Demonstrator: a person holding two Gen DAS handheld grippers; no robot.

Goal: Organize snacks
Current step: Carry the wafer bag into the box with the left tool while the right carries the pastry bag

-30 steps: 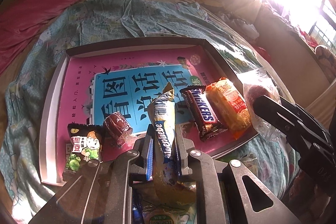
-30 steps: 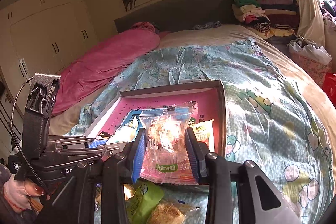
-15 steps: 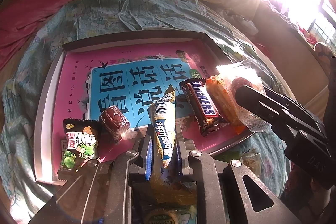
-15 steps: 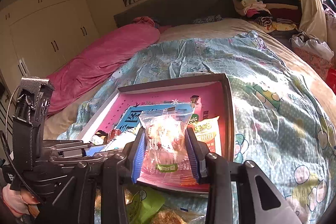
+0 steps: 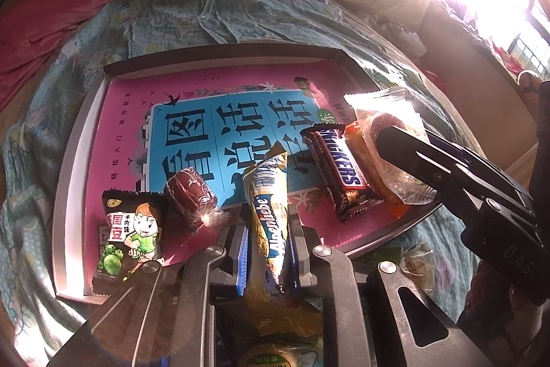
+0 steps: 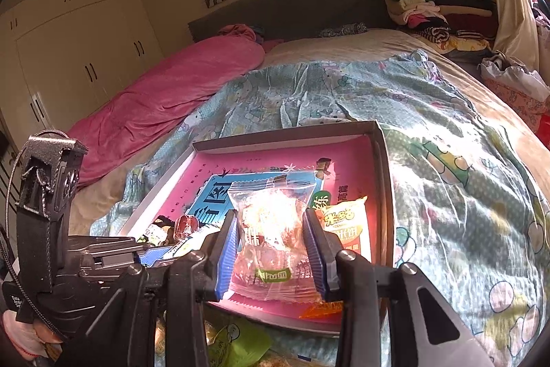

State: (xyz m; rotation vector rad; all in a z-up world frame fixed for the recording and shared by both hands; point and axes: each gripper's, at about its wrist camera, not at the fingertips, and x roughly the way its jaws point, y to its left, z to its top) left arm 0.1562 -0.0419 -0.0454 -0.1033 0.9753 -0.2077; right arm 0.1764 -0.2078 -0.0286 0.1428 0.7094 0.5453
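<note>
On a bed spread with a cartoon-print quilt [image 6: 429,112], a shallow box tray [image 5: 74,167] lined with a pink-and-blue printed sheet [image 5: 213,129] takes in a row of snacks. The left gripper [image 5: 266,250] is clamped on an Alpenliebe candy roll [image 5: 268,205], which stands nearly upright between the blue pads; its top points to about 12 o'clock over the tray's near edge, and its lower end hangs down behind the jaws.

In the left wrist view, a black-and-green pea packet [image 5: 129,236] lies in the tray at 9 o'clock from the roll, with a dark red wrapped candy [image 5: 190,195] just beside it toward 10 o'clock. At 2 o'clock from the roll lies a Snickers bar [image 5: 338,171], and an orange packet [image 5: 369,167] touches its far side.

The right gripper [image 6: 271,250] is closed on a clear packet of reddish snack [image 6: 271,229], pinched at its two sides, the packet's sealed top rising toward 12 o'clock above the fingertips. Seen from the left wrist camera, that packet hangs over the tray's right end, directly above the orange packet. Whether it touches anything below cannot be told. More wrapped snacks [image 6: 237,343] lie on the quilt at 6 o'clock, outside the tray.
</note>
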